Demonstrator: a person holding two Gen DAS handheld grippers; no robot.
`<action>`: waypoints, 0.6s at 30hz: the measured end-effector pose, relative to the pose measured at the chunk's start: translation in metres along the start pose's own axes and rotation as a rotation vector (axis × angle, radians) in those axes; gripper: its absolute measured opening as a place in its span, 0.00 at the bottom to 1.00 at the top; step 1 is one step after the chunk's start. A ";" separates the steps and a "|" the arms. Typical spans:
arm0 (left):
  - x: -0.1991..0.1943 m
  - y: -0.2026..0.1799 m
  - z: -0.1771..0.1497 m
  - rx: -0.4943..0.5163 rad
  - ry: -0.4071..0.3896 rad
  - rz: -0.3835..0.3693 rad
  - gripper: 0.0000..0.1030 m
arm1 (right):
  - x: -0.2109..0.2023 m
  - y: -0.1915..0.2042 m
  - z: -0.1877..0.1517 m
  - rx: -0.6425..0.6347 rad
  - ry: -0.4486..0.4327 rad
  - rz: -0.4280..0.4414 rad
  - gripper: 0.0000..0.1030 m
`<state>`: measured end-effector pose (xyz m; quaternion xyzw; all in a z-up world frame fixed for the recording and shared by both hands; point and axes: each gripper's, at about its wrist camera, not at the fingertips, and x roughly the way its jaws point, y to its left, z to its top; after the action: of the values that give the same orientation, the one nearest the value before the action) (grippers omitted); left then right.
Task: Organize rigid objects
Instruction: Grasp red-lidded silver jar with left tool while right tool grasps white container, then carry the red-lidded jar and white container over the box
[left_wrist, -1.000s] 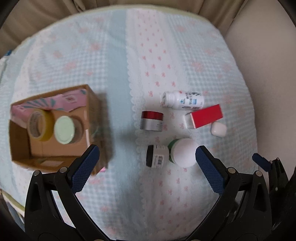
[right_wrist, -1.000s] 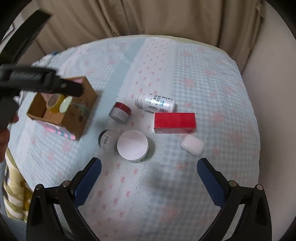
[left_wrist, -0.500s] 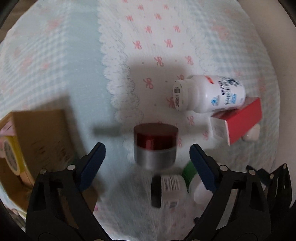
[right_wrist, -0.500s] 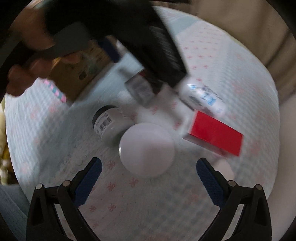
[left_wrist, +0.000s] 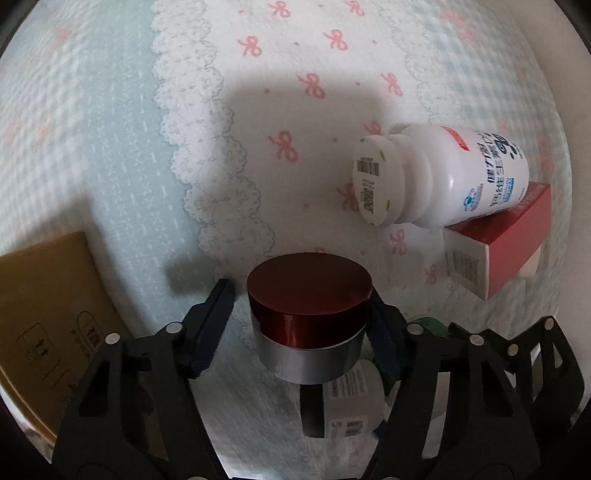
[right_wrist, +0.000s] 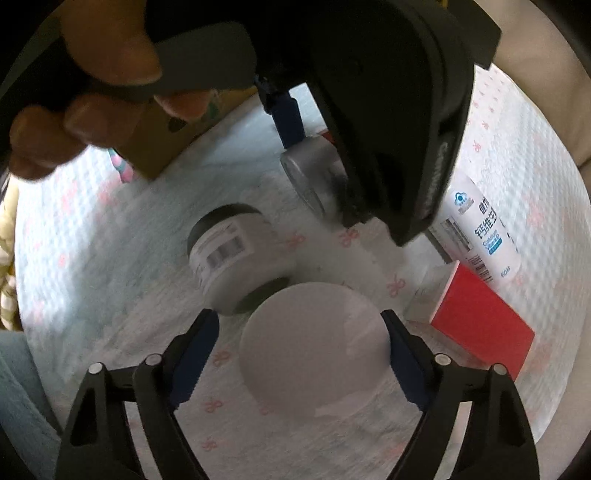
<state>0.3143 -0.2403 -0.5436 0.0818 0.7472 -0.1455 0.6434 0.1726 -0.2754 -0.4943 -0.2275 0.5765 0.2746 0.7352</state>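
1. Cardboard box (left_wrist: 48, 306): seen at the left edge of the left wrist view, to the left of the red-lidded jar; only its outer wall shows, so its contents cannot be told. In the right wrist view a corner of it appears behind the person's left hand (right_wrist: 85, 92).
2. Red-lidded jar (left_wrist: 310, 314): a short silver jar with a dark red lid, upright on the bow-patterned cloth (left_wrist: 258, 110). It stands between the blue pads of the left gripper (left_wrist: 301, 317). The right pad lies against its side; the left pad sits just beside it with a narrow gap, so the tongs are spread and not yet pinching.
3. White pill bottle (left_wrist: 443, 177): lying on its side beyond and to the right of the red-lidded jar, cap toward the camera, its body resting against the red carton (left_wrist: 506, 240).
4. Black-capped jar (left_wrist: 347, 398): lying on its side just in front of the red-lidded jar, partly hidden by it; the right wrist view shows its barcode label.
5. White-lidded jar (right_wrist: 314, 343): upright, touching the black-capped jar, on the near side of the red-lidded jar. It sits between the pads of the right gripper (right_wrist: 299, 358). These tongs are spread, both pads close alongside the lid; contact cannot be told.
6. Red carton, right wrist view: just right of the white-lidded jar.
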 end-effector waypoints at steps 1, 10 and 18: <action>-0.001 0.000 0.000 0.005 -0.005 -0.014 0.50 | 0.000 -0.001 -0.001 -0.007 0.001 -0.014 0.69; -0.004 -0.001 0.001 0.014 -0.036 -0.021 0.49 | 0.000 -0.002 -0.004 0.019 0.004 -0.013 0.65; -0.038 -0.015 -0.015 0.027 -0.104 -0.013 0.49 | -0.027 -0.010 -0.011 0.170 -0.023 -0.030 0.65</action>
<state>0.3017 -0.2471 -0.5025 0.0777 0.7113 -0.1637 0.6791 0.1663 -0.2940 -0.4709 -0.1696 0.5856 0.2163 0.7625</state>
